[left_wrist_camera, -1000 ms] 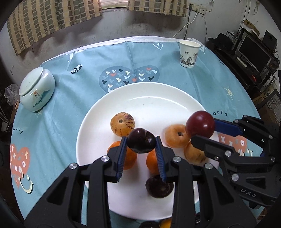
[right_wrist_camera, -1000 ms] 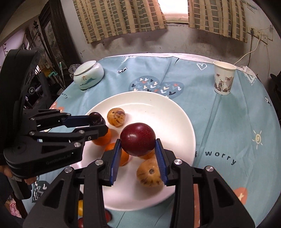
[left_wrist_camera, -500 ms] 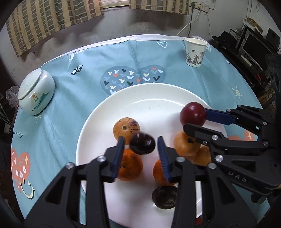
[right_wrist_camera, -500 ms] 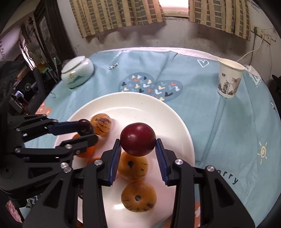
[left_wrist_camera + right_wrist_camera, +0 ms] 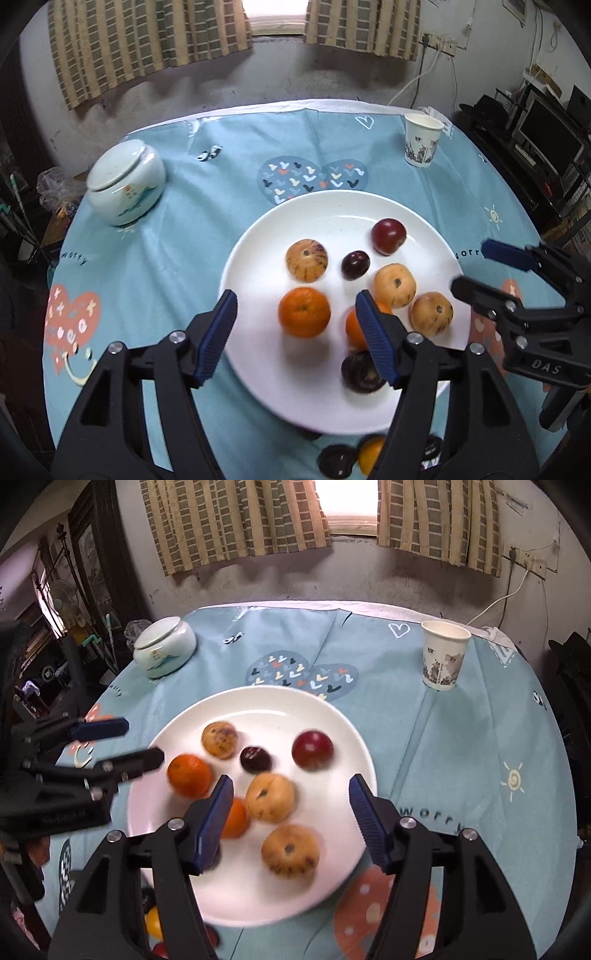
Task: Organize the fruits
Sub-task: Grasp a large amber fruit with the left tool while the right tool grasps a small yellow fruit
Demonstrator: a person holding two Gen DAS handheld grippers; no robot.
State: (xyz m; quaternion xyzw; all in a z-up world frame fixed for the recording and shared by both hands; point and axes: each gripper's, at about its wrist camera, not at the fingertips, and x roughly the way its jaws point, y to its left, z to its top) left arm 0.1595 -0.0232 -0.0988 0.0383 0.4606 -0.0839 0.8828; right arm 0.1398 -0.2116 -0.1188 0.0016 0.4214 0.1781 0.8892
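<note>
Fruits lay gathered on a round white plate [image 5: 258, 236] on a blue patterned tablecloth [image 5: 184, 206], seen from two cameras mounted on handheld grippers. Taking the plate as the landmark: a red plum [image 5: 388, 236] sat toward its far right rim, a smaller dark plum [image 5: 355, 264] near its centre, and a speckled tan fruit [image 5: 306, 260] just left of that. An orange tangerine [image 5: 304, 312] rested nearer the camera, a second tangerine [image 5: 356, 325] to its right was partly hidden behind a gripper finger, and two more tan fruits [image 5: 394, 285] lay toward the right rim. A dark purple fruit [image 5: 360, 371] sat by the near rim. More fruits [image 5: 369, 456], dark and yellow-orange, waited off the plate beyond its near edge, partly hidden.

The left gripper [image 5: 295, 328] hovered over the plate's near left side with its jaws spread wide and nothing between them. The right gripper [image 5: 290, 816] hung over the plate's near right side, jaws likewise wide and empty.

By judgement, these fruits would be light, round and smooth-skinned, so apt to roll or slip. The plums would likely bruise under a hard squeeze; the tangerines would give a little. Each would best be gripped across its widest middle, pads on opposite sides, with gentle pressure.

Beyond the plate stood a lidded ceramic jar [image 5: 125, 184] at far left and a paper cup [image 5: 423, 140] at far right.
</note>
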